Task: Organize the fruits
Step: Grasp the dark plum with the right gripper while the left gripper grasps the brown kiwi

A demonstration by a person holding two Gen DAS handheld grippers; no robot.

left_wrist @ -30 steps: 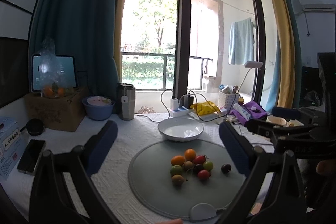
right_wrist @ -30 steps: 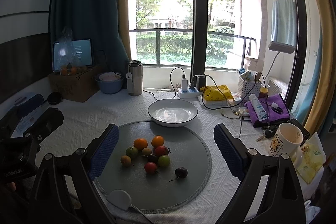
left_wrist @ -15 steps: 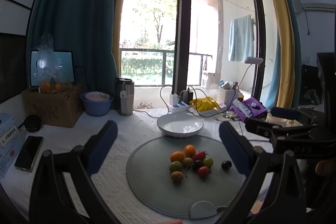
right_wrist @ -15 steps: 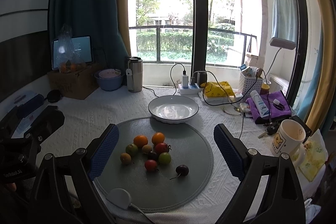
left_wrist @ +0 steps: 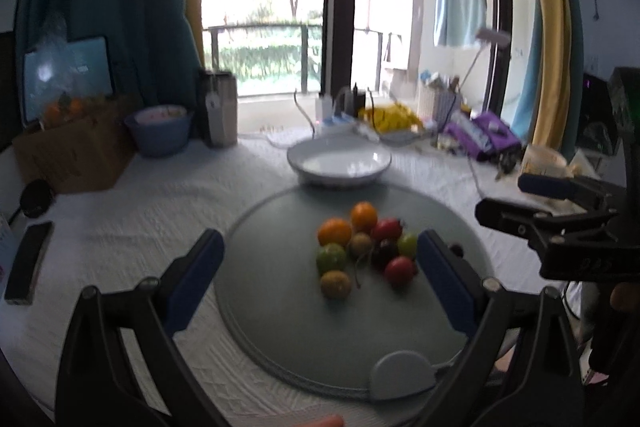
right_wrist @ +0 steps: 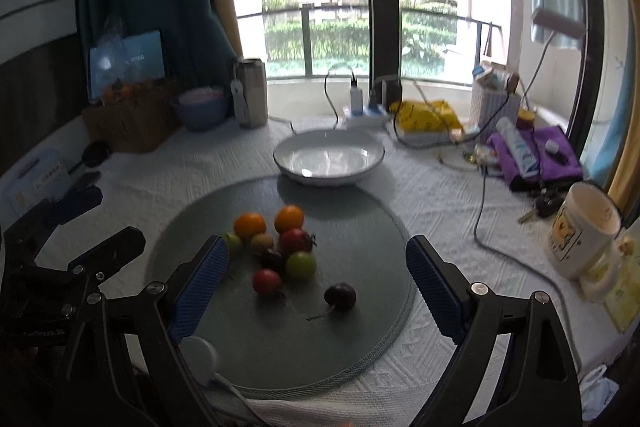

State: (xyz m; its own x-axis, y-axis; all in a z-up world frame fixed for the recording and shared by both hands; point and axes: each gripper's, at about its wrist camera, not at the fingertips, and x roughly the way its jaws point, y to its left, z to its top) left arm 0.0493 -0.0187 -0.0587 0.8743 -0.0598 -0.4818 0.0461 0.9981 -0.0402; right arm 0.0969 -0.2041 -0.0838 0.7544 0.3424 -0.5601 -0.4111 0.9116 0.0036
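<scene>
Several small fruits lie in a cluster [left_wrist: 362, 247] [right_wrist: 276, 247] on a round grey mat [left_wrist: 280, 323] [right_wrist: 360, 339]: orange, red, green, yellow and dark ones. One dark fruit [right_wrist: 340, 295] lies apart to the right. An empty white bowl [left_wrist: 339, 163] [right_wrist: 329, 157] stands just behind the mat. My left gripper [left_wrist: 318, 275] is open above the cluster. My right gripper [right_wrist: 316, 285] is open above the red, green and dark fruits. Both are empty.
A steel flask [right_wrist: 251, 93], a blue bowl [left_wrist: 158, 131], a cardboard box [left_wrist: 68, 159] and a phone [left_wrist: 28, 267] are at the left. A mug [right_wrist: 586, 227], purple cloth [right_wrist: 536, 155], cables and a power strip [right_wrist: 364, 117] are at the right and back.
Both grippers have dropped lower and moved forward toward the fruits, which now look larger and sit between the fingers. The fruits and bowl have not moved.
</scene>
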